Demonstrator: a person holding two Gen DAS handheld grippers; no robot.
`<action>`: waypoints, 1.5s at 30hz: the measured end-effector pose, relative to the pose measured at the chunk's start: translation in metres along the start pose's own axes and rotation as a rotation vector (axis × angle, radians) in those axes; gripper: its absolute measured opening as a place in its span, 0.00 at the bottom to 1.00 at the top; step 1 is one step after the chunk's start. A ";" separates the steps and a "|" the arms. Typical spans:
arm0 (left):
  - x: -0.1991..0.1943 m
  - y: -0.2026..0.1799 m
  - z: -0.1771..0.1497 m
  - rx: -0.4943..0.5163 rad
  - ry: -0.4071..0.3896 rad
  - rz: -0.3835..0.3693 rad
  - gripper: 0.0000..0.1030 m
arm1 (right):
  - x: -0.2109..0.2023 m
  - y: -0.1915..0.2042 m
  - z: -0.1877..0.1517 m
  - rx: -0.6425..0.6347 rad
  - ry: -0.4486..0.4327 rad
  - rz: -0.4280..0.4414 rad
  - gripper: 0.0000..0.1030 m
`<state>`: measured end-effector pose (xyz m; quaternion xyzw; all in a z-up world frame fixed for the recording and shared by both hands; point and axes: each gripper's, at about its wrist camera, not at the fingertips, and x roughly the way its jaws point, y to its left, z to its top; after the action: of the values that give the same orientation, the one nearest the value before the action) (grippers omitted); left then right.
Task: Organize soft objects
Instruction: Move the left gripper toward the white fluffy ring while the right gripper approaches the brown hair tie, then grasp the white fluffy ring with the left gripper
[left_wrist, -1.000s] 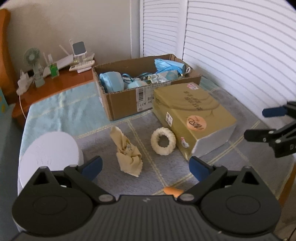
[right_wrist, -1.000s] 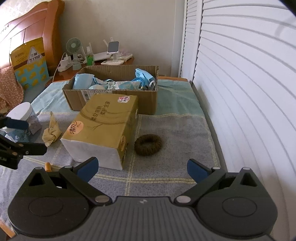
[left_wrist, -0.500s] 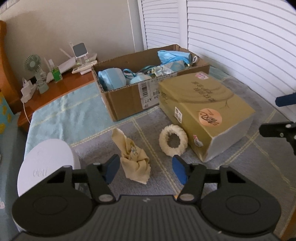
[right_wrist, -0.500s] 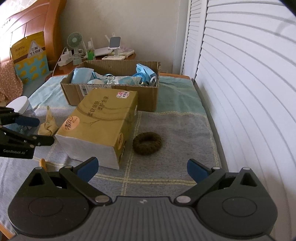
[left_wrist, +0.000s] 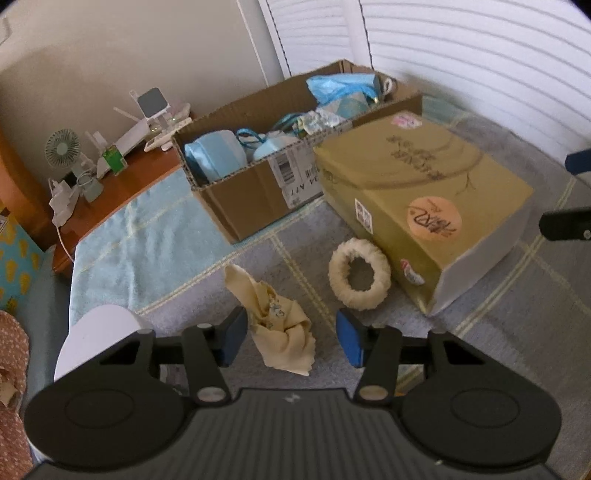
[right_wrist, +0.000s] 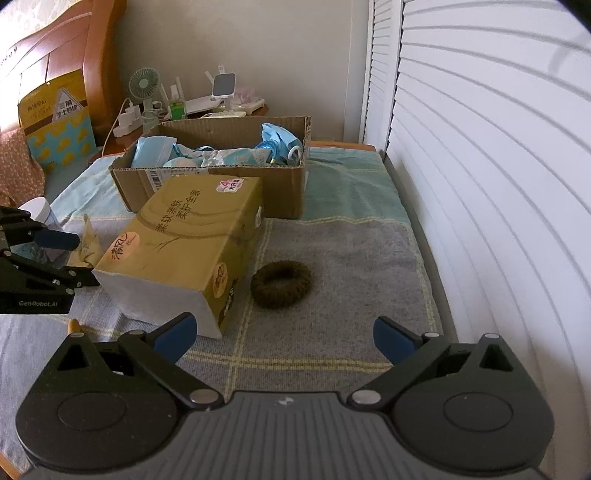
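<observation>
A crumpled cream cloth (left_wrist: 275, 314) lies on the grey mat; it also shows in the right wrist view (right_wrist: 88, 245). My left gripper (left_wrist: 290, 341) is open, its blue pads on either side of the cloth's near end, apart from it. A cream scrunchie ring (left_wrist: 360, 273) lies to the right of the cloth. A dark brown scrunchie (right_wrist: 281, 283) lies ahead of my right gripper (right_wrist: 284, 338), which is wide open and empty. An open cardboard box (left_wrist: 258, 199) holds blue masks and soft items.
A yellow tissue pack (left_wrist: 424, 199) lies between the two scrunchies. A white-lidded jar (left_wrist: 98, 338) stands at my left. A small orange object (right_wrist: 74, 325) lies by the mat's front. A wooden nightstand (left_wrist: 122, 188) with a fan is behind; shutters line the right.
My left gripper moved forward and down to the cream cloth and its jaws narrowed around it. My right gripper barely moved and stayed wide open.
</observation>
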<state>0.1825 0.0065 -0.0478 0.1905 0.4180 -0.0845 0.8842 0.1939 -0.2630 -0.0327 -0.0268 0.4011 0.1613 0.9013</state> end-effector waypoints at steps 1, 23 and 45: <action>0.002 -0.001 0.000 0.006 0.007 0.004 0.51 | 0.001 0.000 0.000 0.002 0.002 0.001 1.00; -0.010 0.000 0.025 0.298 0.000 -0.299 0.51 | 0.002 0.001 -0.001 -0.002 0.010 0.015 1.00; 0.033 0.010 0.043 0.490 0.027 -0.470 0.48 | 0.011 0.002 0.010 -0.075 -0.001 0.022 1.00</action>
<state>0.2375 -0.0013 -0.0459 0.2971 0.4292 -0.3814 0.7629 0.2069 -0.2560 -0.0338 -0.0562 0.3946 0.1862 0.8980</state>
